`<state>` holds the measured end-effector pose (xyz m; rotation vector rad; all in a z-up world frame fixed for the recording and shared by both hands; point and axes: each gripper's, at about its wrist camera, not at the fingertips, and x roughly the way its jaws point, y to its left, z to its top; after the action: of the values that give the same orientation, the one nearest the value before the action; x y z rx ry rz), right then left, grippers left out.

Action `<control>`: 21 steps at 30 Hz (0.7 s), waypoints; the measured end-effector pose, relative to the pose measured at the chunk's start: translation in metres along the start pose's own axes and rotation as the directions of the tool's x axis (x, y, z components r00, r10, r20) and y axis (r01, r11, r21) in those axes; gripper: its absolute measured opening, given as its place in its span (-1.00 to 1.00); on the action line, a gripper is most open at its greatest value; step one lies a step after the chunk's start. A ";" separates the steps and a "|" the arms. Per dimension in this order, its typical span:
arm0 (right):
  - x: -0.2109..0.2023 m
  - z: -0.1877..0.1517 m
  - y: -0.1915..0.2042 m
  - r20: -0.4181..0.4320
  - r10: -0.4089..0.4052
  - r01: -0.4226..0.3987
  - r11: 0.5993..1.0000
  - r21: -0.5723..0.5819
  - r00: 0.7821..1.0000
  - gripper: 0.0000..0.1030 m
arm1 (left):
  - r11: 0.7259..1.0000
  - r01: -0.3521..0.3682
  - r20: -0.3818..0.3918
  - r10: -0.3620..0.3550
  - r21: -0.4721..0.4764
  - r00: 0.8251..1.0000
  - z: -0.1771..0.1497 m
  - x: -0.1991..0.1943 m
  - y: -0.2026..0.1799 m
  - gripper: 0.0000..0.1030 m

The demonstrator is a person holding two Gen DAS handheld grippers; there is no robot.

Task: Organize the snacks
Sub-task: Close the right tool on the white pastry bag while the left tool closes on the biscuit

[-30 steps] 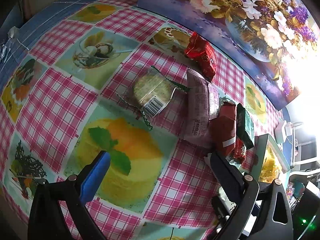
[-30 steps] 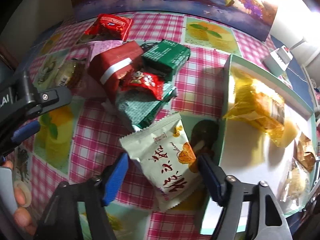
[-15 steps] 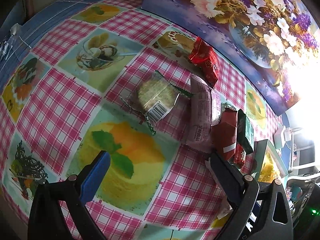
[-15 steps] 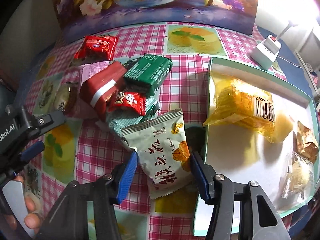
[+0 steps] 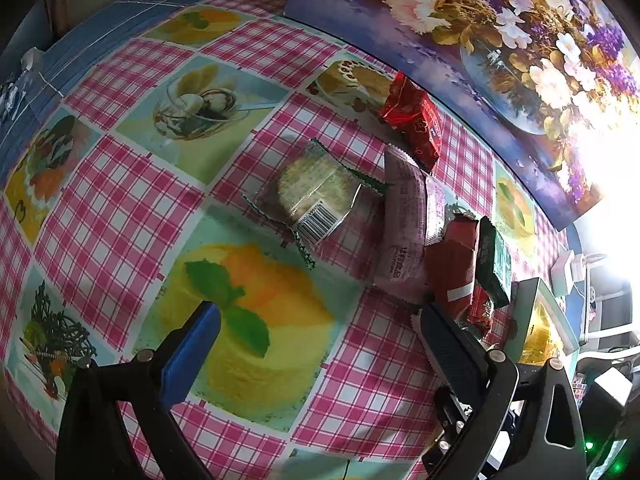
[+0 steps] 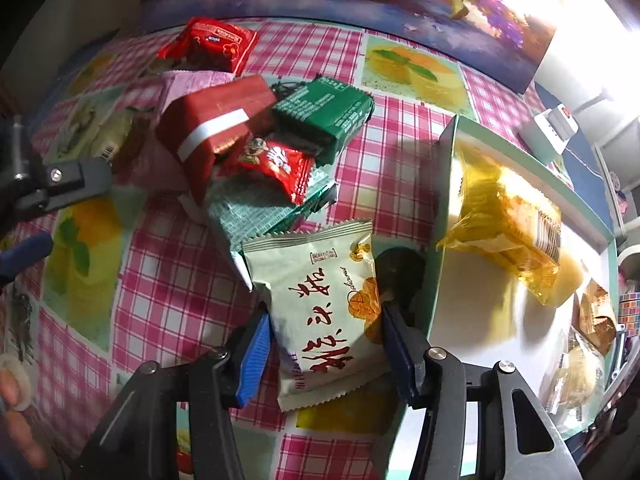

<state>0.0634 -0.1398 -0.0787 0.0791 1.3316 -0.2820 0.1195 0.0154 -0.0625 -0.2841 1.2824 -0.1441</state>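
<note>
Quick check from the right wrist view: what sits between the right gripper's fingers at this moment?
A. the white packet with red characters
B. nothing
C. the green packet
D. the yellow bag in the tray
A: the right gripper has just been closing, and its blue pads press both sides of the white packet with red characters, beside the tray; the green packet lies farther back in the pile.

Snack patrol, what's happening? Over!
Right tongs just closed on the white snack packet. Left tongs open, empty. Green box right alongside; snack pile behind, nothing blocking.
</note>
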 end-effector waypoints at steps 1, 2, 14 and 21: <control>0.000 0.000 -0.001 0.002 0.009 -0.009 1.000 0.008 1.000 0.08 | 1.000 0.001 0.000 -0.001 0.000 1.000 0.000 0.000 0.000 0.94; 0.000 0.000 -0.002 0.004 0.016 -0.016 1.000 0.017 1.000 0.07 | 1.000 0.001 0.000 -0.001 -0.001 1.000 0.000 0.000 0.000 0.94; -0.026 0.008 -0.030 0.113 0.083 -0.101 0.981 0.167 0.990 0.07 | 0.996 0.043 0.076 -0.037 -0.083 0.996 0.023 -0.011 0.029 0.94; -0.033 0.014 -0.035 0.152 0.077 -0.108 0.972 0.207 0.985 0.07 | 0.999 0.010 0.117 -0.003 -0.053 0.993 0.049 0.001 0.030 0.94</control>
<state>0.0612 -0.1713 -0.0395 0.2977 1.1483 -0.3452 0.1655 0.0501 -0.0593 -0.3383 1.1701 -0.0972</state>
